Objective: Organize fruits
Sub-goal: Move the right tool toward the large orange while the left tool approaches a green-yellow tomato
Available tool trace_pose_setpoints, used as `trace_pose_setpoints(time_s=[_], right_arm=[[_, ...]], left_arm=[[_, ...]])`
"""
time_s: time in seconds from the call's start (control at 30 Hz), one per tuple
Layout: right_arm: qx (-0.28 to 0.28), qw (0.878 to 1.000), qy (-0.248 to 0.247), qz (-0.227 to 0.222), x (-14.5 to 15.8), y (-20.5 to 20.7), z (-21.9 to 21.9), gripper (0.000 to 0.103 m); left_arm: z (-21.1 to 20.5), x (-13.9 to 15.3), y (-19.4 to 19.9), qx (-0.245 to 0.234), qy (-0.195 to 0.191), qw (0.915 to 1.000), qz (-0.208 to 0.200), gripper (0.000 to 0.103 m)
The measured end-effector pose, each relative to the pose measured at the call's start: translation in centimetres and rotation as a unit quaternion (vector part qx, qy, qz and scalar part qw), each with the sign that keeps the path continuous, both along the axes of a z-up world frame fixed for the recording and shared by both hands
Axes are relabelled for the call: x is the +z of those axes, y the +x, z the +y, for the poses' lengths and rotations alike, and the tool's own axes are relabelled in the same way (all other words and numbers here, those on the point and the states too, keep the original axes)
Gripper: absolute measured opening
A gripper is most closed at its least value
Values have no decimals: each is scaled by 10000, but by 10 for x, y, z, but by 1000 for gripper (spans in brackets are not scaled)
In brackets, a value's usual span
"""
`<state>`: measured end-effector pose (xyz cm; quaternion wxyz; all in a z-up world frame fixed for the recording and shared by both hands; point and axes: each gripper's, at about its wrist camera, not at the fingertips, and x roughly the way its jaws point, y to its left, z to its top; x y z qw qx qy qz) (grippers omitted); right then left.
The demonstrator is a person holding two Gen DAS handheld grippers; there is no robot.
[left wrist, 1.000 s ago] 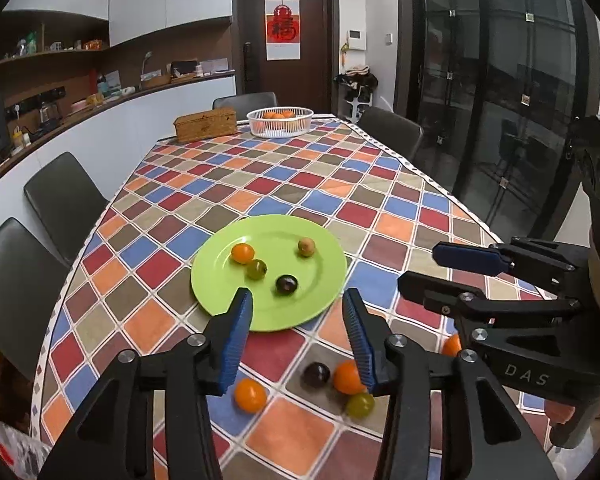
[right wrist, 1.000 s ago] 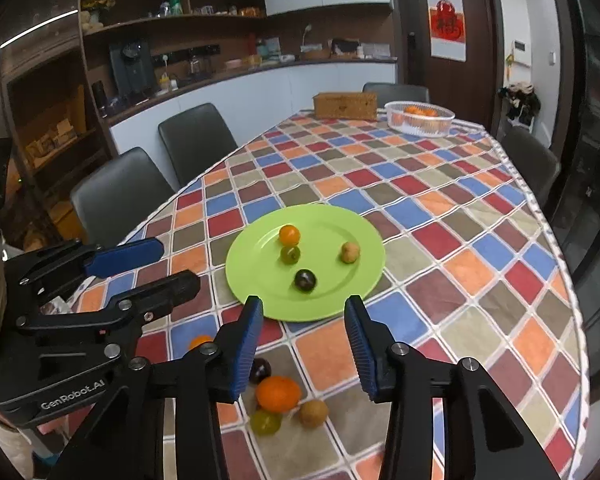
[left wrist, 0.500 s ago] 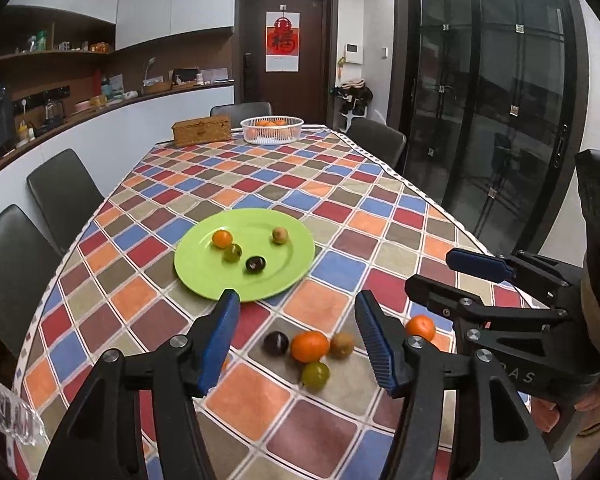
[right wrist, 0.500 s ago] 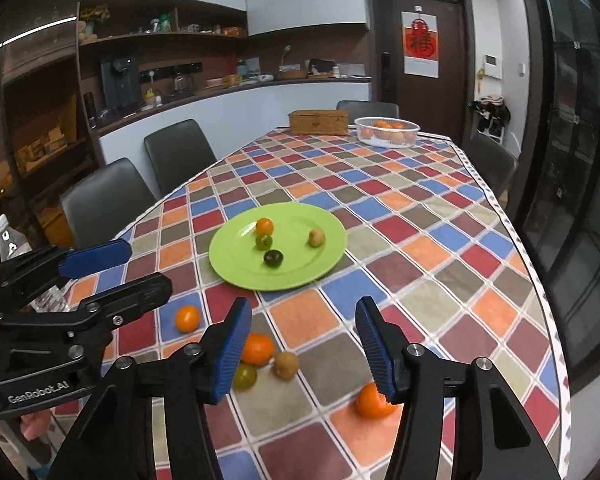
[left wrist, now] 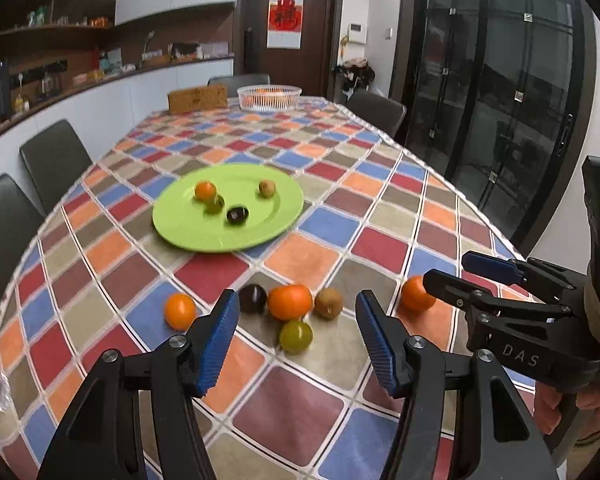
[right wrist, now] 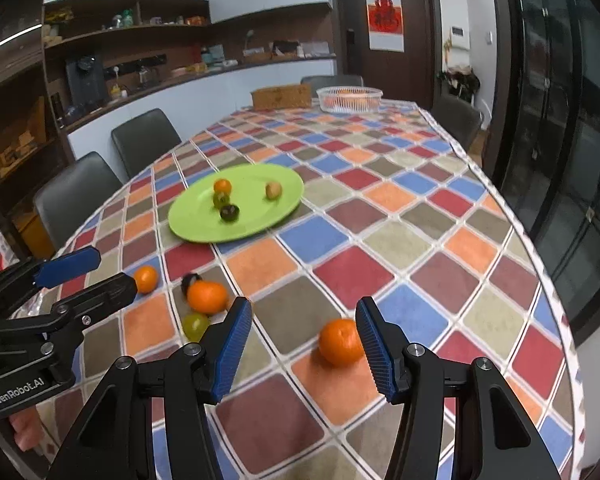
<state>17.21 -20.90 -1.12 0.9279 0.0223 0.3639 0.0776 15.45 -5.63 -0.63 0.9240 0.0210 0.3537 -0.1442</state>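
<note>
Fruits lie loose on the checked tablecloth [left wrist: 380, 240] before me. Going from the left in my left claw's view: a small orange fruit [left wrist: 179, 311], a dark plum-like fruit [left wrist: 253, 298], a bigger orange [left wrist: 290, 302] with a green fruit [left wrist: 295, 336] just in front of it, a brown kiwi-like fruit [left wrist: 328, 303], and a lone orange [left wrist: 416, 293] off to the right. Beyond them a green plate [left wrist: 180, 232] carries four more small fruits. My left claw [left wrist: 296, 338] is spread over the middle cluster, pinching nothing. My right claw [right wrist: 303, 340] is spread too, the lone orange [right wrist: 341, 342] just beside its right finger; whether they touch I cannot tell.
</note>
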Motion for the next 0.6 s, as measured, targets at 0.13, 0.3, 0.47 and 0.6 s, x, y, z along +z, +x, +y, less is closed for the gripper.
trace_pose_setpoints(time_s=[0.13, 0.3, 0.47, 0.6], right_arm=[[-84, 9998, 34, 176, -14, 3, -6, 55], [-192, 9993, -13, 310, -26, 6, -9, 55], [-290, 9982, -2, 526, -40, 11, -13, 55], [-363, 9971, 16, 666, -50, 15, -17, 55]], left_arm=[[0, -17, 5, 63, 31, 9997, 222, 59], [0, -33, 11, 111, 51, 9989, 454, 59], [-1, -47, 15, 136, 154, 9980, 596, 59], [-3, -55, 21, 152, 201, 9974, 676, 59]])
